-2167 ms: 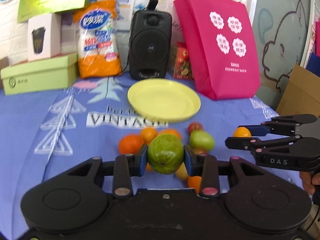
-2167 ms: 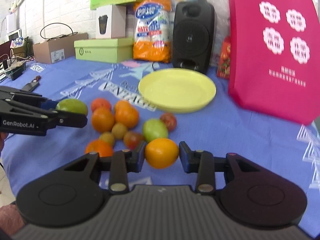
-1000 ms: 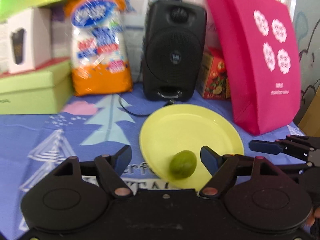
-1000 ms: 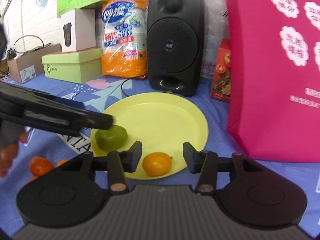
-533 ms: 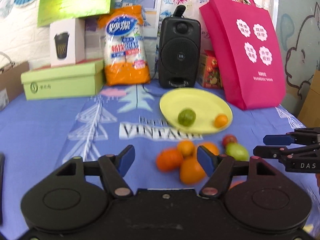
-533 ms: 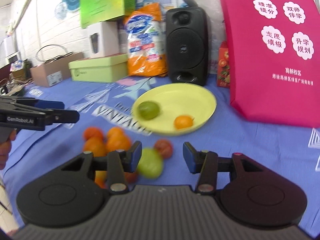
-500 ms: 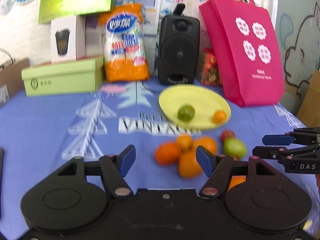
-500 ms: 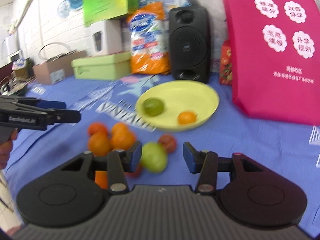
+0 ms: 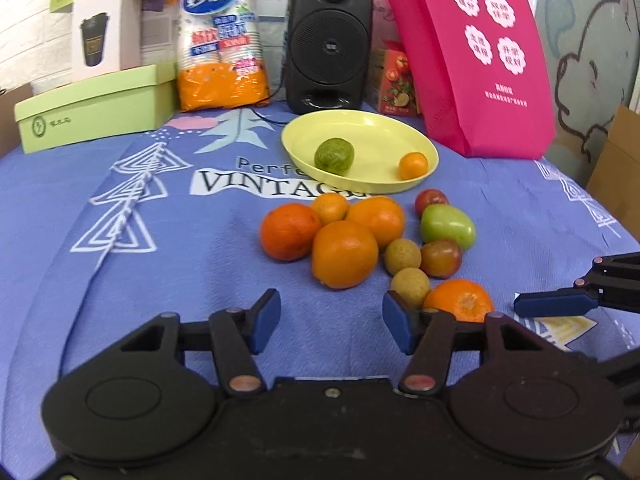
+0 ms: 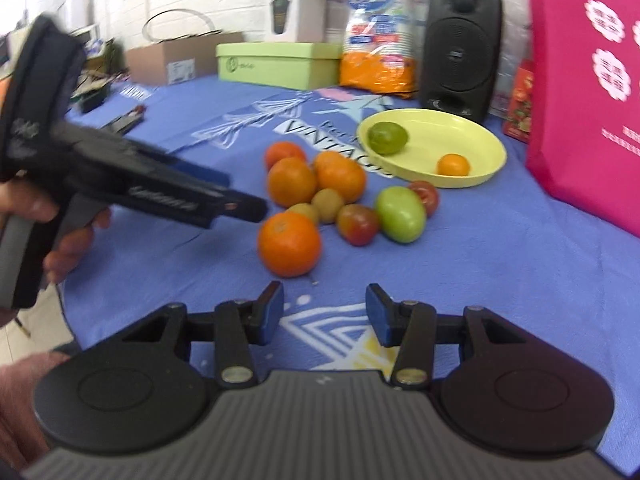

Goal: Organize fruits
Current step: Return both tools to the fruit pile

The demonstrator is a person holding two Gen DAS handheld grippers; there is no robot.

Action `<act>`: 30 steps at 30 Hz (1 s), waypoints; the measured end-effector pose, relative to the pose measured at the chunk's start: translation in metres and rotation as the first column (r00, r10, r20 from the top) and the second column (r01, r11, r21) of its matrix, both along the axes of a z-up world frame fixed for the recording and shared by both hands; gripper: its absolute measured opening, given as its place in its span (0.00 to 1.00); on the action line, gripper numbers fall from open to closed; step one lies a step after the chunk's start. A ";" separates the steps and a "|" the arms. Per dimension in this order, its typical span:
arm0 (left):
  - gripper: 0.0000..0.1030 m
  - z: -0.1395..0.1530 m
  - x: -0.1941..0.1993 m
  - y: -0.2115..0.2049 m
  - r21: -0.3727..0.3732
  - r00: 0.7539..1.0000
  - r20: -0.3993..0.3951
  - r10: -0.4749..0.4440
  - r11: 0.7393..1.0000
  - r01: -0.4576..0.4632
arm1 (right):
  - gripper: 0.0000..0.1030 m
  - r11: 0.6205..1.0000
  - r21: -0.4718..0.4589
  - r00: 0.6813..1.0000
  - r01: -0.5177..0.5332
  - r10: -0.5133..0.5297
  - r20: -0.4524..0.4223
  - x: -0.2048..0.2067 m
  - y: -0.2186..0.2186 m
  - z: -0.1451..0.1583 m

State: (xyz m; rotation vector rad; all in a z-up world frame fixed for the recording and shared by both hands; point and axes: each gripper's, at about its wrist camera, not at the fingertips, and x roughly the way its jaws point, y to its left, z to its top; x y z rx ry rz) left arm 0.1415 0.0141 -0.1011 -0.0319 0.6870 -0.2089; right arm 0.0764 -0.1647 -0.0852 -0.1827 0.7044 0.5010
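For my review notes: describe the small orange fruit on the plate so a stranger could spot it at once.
Find the yellow plate in front of the black speaker. Two fruits lie on it: a green one and, toward the pink bag, the small orange fruit. It is the only orange fruit on the plate; the other oranges lie on the cloth.

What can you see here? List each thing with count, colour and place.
plate: 1, yellow, on blue cloth, before speaker
round green fruit: 1, green, on plate
small orange fruit: 1, orange, on plate
oranges: 5, orange, clustered on cloth
pale green fruit: 1, green, right of oranges
reddish fruits: 2, red, beside pale green fruit
small brownish fruits: 2, yellow-brown, among the cluster
speaker: 1, black, at back
bag: 1, pink, right of plate
left gripper: 1, black, blue pads; jaws just been closing, nothing between
right gripper: 1, black, blue pads; open, empty
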 end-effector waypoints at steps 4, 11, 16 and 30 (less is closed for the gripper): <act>0.44 -0.003 0.016 -0.007 0.012 0.999 0.001 -0.035 0.999 0.035 | 0.44 0.999 0.001 0.999 -0.039 0.039 0.001 0.001 0.002 -0.001; 0.41 -0.005 0.042 -0.009 -0.004 0.998 -0.016 -0.059 0.998 0.059 | 0.44 0.996 -0.001 0.996 -0.088 0.088 -0.003 0.013 0.014 -0.004; 0.41 -0.007 0.058 -0.009 -0.001 0.997 -0.028 -0.077 0.997 0.077 | 0.47 0.994 0.009 0.994 -0.105 0.105 -0.009 0.023 0.024 -0.008; 0.39 -0.006 0.051 0.001 -0.051 0.998 -0.017 -0.054 0.997 0.053 | 0.37 0.997 0.036 0.998 -0.065 0.065 -0.001 0.030 0.023 -0.010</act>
